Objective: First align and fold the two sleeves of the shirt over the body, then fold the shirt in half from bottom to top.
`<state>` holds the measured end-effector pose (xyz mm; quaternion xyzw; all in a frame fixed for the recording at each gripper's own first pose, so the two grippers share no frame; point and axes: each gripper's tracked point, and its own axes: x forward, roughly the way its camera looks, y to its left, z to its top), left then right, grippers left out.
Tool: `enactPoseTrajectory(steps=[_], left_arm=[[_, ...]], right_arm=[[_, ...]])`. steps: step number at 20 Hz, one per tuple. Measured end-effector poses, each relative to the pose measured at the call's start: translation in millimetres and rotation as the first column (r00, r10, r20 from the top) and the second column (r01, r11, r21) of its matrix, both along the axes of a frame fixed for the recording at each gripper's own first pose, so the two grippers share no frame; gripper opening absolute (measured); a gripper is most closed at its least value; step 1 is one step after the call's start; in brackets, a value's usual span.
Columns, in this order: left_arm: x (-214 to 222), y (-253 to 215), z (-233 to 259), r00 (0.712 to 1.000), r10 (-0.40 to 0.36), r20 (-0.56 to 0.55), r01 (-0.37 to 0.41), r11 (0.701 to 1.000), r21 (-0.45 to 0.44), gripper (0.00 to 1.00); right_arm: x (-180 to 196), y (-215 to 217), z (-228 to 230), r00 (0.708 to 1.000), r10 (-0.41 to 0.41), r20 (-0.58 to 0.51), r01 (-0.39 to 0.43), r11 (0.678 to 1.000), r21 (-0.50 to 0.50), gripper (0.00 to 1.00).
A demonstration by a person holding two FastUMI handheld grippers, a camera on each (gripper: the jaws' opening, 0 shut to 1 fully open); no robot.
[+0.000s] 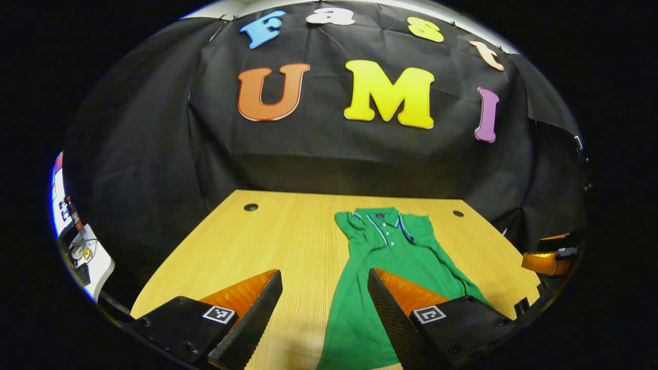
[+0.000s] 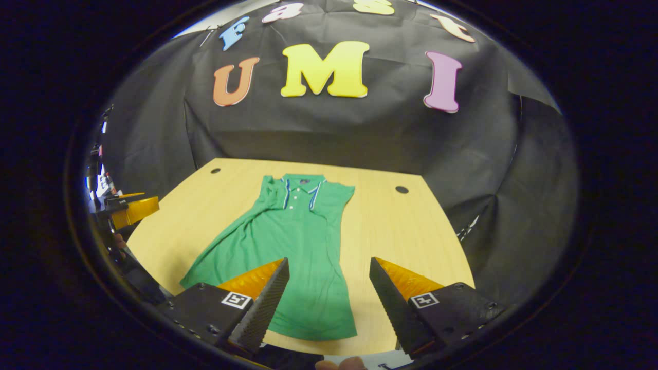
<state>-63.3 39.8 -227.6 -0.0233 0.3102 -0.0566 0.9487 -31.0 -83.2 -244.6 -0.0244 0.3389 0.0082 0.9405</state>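
Here the green polo shirt (image 2: 288,241) lies flat at centre frame on the counter (image 2: 401,231), both the left gripper (image 1: 325,313) and right gripper (image 2: 329,303) spread and empty above its hem; pinching one layer would likely drag the folded sleeves askew.

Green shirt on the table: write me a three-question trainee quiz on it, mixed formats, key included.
1. True or false: the left gripper is shut on the shirt.
2. The shirt's collar points: A) toward the booth wall B) toward the grippers.
3. Fill in: the right gripper hangs open above the shirt's ____ edge.

Key: 1 false; 2 A; 3 bottom.
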Motion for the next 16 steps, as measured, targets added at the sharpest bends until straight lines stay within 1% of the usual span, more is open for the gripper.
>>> enactPoseTrajectory(steps=[1,2,3,5,8,9,11,12,13,14,15,16], left_arm=[[-10.4,0.4,-15.2,0.998,-0.023,-0.053,0.023,1.000,0.000,1.00],[-26.2,-4.3,-42.5,0.988,-0.056,-0.146,0.056,0.998,-0.006,1.00],[-48.0,-1.5,-72.2,0.968,-0.080,-0.239,0.080,0.997,-0.010,1.00],[-71.4,0.5,-101.8,0.935,-0.107,-0.339,0.100,0.994,-0.036,1.00],[-98.9,4.5,-132.3,0.875,-0.103,-0.474,0.083,0.995,-0.063,1.00],[-103.0,5.3,-137.3,0.857,-0.102,-0.506,0.081,0.995,-0.065,1.00],[-104.3,4.1,-142.0,0.830,-0.106,-0.547,0.086,0.994,-0.064,1.00],[-102.9,4.1,-141.3,0.820,-0.102,-0.563,0.086,0.995,-0.055,1.00],[-103.7,2.6,-149.1,0.826,-0.110,-0.553,0.098,0.994,-0.050,1.00],[-103.7,-2.3,-142.5,0.821,-0.109,-0.561,0.103,0.994,-0.041,1.00],[-104.7,-3.8,-142.8,0.817,-0.102,-0.567,0.104,0.994,-0.028,1.00],[-106.7,-5.5,-143.5,0.813,-0.098,-0.574,0.108,0.994,-0.017,1.00]], right_arm=[[-6.9,-1.1,-16.9,0.998,-0.003,-0.058,0.003,1.000,0.005,0.96],[-19.0,0.5,-44.0,0.988,0.002,-0.157,0.003,1.000,0.028,0.98],[-29.4,-1.2,-65.3,0.971,0.003,-0.238,0.007,0.999,0.041,0.97],[-44.1,-9.2,-99.5,0.946,-0.006,-0.325,0.019,0.999,0.035,0.98],[-62.5,-20.0,-128.2,0.909,-0.024,-0.416,0.040,0.999,0.031,0.96],[-63.8,-21.6,-135.3,0.897,-0.028,-0.441,0.046,0.999,0.029,0.96],[-69.9,-23.1,-150.8,0.873,-0.028,-0.487,0.048,0.998,0.029,0.96],[-73.4,-24.2,-157.6,0.862,-0.030,-0.507,0.054,0.998,0.032,0.94],[-75.1,-25.7,-161.3,0.854,-0.032,-0.520,0.059,0.998,0.035,0.94],[-75.0,-28.9,-164.5,0.850,-0.039,-0.526,0.064,0.997,0.030,0.94],[-74.7,-30.4,-165.8,0.846,-0.041,-0.531,0.066,0.997,0.028,0.96],[-75.1,-31.9,-167.9,0.842,-0.043,-0.538,0.069,0.997,0.028,0.95]])
